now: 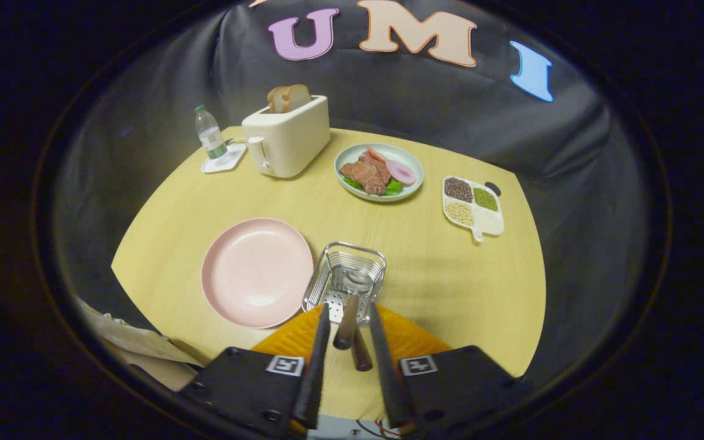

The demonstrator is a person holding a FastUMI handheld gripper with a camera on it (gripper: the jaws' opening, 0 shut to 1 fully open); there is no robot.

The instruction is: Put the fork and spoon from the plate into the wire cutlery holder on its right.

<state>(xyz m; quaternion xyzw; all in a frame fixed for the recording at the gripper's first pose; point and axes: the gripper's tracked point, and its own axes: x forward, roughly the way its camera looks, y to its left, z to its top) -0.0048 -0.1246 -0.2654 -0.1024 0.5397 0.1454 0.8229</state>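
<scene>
The pink plate (257, 272) lies bare on the yellow table, left of the wire cutlery holder (344, 278). Two brown-handled pieces of cutlery stand in the holder and lean back toward me: one handle (347, 327) ends between my fingers, the other handle (361, 357) sits lower and closer to me. A shiny rounded utensil head (359, 280) shows inside the basket. My gripper (349, 307) hovers just in front of the holder, open, its fingers on either side of the handles without pressing them.
The holder's near edge overlaps an orange mat (416, 342). Farther back stand a toaster with bread (288, 137), a water bottle (209, 131) on a white coaster, a plate of food (379, 172) and a divided dish of beans (471, 205). Crumpled paper (132, 342) lies off the table's left edge.
</scene>
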